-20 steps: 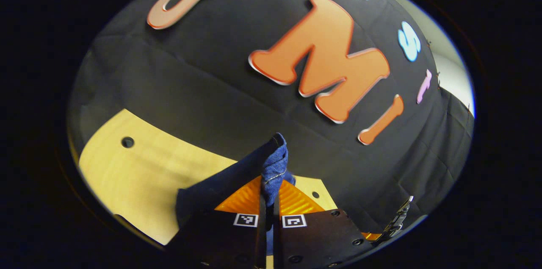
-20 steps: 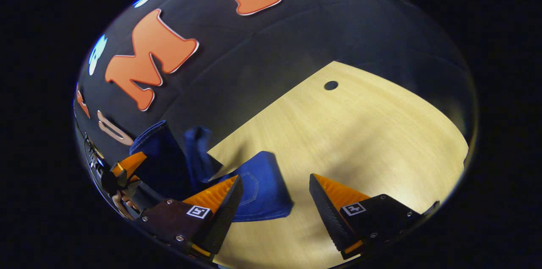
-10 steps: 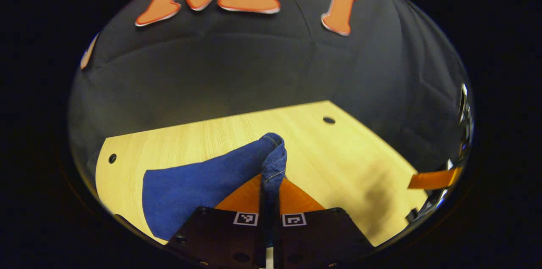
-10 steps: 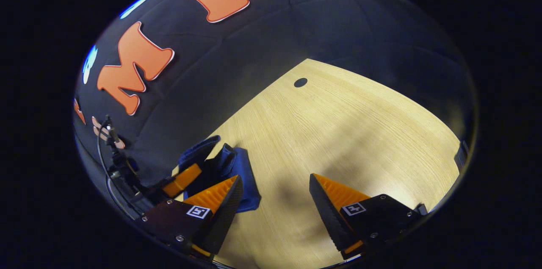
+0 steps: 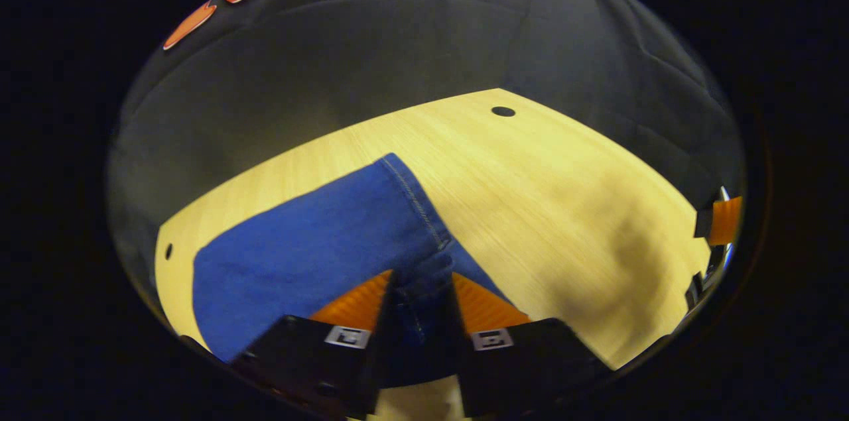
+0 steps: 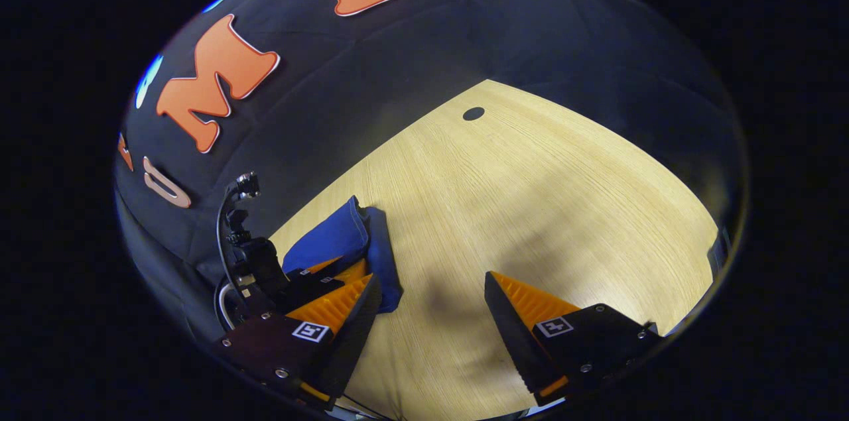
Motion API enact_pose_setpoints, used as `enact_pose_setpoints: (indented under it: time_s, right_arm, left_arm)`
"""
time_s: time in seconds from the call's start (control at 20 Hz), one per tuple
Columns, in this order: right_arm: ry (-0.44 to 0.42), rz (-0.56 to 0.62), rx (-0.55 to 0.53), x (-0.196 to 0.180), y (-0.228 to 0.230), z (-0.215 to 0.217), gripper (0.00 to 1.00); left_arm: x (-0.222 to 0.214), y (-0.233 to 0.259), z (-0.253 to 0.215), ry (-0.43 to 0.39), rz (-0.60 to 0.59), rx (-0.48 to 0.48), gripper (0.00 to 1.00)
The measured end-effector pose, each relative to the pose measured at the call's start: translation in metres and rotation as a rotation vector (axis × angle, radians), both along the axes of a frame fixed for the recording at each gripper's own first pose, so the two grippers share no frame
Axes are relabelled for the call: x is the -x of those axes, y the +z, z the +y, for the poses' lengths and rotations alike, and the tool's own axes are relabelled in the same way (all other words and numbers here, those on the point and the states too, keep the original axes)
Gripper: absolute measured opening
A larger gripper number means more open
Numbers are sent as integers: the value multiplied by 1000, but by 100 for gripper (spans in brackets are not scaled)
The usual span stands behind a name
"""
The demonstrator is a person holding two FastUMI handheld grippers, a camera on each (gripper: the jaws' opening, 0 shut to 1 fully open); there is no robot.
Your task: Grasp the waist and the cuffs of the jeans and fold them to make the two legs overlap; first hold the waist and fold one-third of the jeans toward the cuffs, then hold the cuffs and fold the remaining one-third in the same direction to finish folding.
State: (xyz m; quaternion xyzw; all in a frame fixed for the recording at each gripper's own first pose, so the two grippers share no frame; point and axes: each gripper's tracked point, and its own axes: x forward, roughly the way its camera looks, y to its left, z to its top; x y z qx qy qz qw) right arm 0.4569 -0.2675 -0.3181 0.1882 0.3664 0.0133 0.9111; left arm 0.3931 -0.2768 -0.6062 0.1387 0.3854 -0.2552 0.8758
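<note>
two grippers in play; my left gripper [image 5: 420,288] has its fingers narrowed around a bunched denim edge, though i cannot tell whether both press it; my right gripper [image 6: 431,305] hangs wide and empty over the tabletop [image 6: 530,195]; i judge a fold is being laid down, so next comes letting go cleanly; beyond, the jeans [image 5: 312,248] lie flat, blue, seam-edged.

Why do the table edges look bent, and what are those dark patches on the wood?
Left gripper view: the fisheye lens bows the table; a soft smeared shadow lies right of the jeans. Right gripper view: same curving, dim shadows ahead of the open right gripper, light brightest at the right.
</note>
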Motion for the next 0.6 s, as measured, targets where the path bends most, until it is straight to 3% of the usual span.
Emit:
enact_pose_setpoints:
  time_s: [0.05,0.25,0.45,0.6]
  right_arm:
    - [12,1,14,1,0,-1,97]
    - [60,-8,85,0,9,-2,97]
    - [86,-64,161,-12,31,5,97]
    - [82,-136,202,-18,61,18,98]
  left_arm:
    - [2,3,0,11,0,7,58]
    - [20,44,10,58,-15,99,96]
    - [23,130,61,139,-166,148,97]
    - [23,205,125,241,-307,171,97]
